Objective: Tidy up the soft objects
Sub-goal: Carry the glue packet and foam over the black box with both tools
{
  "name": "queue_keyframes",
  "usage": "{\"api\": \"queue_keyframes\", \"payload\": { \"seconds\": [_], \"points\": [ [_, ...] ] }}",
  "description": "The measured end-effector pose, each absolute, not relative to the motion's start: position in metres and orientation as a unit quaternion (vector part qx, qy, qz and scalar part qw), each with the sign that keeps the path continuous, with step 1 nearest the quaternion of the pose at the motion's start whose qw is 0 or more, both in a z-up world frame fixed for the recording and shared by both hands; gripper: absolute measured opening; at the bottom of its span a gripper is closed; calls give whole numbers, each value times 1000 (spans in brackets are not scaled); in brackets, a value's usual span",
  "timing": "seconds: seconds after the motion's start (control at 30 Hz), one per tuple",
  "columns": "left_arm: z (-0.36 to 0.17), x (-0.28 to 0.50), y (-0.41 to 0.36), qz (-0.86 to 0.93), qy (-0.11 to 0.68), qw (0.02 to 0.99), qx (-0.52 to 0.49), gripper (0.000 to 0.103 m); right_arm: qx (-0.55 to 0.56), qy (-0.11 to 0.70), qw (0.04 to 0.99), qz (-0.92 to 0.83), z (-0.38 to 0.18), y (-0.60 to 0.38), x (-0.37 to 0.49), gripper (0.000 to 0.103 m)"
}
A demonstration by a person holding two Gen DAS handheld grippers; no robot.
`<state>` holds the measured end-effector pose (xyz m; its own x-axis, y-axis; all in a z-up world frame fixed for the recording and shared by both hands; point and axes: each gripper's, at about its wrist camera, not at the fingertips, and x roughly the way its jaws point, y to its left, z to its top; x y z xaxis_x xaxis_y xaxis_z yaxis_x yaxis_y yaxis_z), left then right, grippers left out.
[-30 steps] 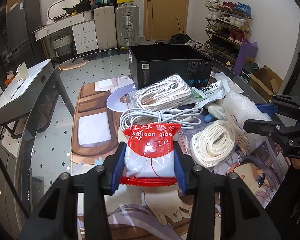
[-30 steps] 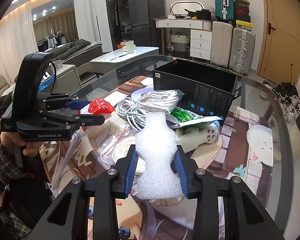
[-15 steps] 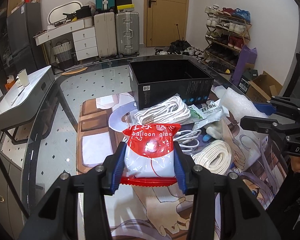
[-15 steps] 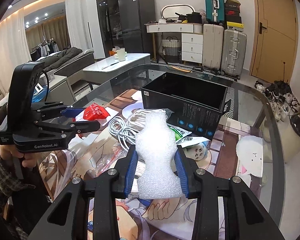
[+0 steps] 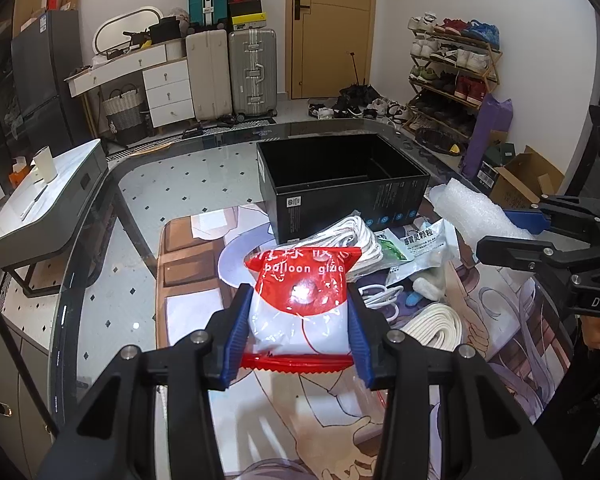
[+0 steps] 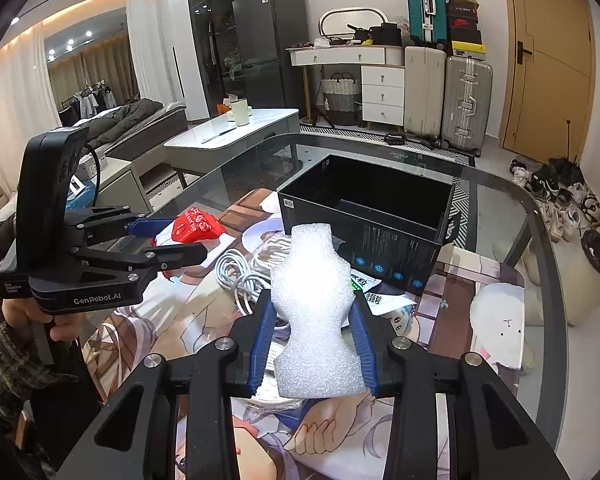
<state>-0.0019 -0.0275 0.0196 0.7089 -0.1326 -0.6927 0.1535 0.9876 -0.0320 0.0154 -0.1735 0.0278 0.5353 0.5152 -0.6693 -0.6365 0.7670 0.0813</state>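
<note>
We had the left gripper point(image 5: 298, 334) clamped on the red-and-white balloon glue bag point(image 5: 302, 300), held above the mat. The right gripper point(image 6: 312, 342) pinched the white foam piece point(image 6: 312, 316) at its waist. Both hung near the black box point(image 5: 340, 184), which stood farther back.

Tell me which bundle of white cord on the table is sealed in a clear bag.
The rope bundle just before the black box; the loose cable and flat strap coil are unbagged.

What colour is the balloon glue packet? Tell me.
The balloon glue packet is red on top with white lettering, clear and whitish below, with a red bottom edge. Left wrist view shows it best.
</note>
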Motion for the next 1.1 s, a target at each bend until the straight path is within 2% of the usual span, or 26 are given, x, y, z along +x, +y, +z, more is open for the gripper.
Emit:
{"api": "queue_keyframes", "payload": {
  "seconds": [1.1],
  "points": [
    [33,43,-24,-85,379,921,13,42,-81,352,878,313,41,-166,65,38]
  ]
}}
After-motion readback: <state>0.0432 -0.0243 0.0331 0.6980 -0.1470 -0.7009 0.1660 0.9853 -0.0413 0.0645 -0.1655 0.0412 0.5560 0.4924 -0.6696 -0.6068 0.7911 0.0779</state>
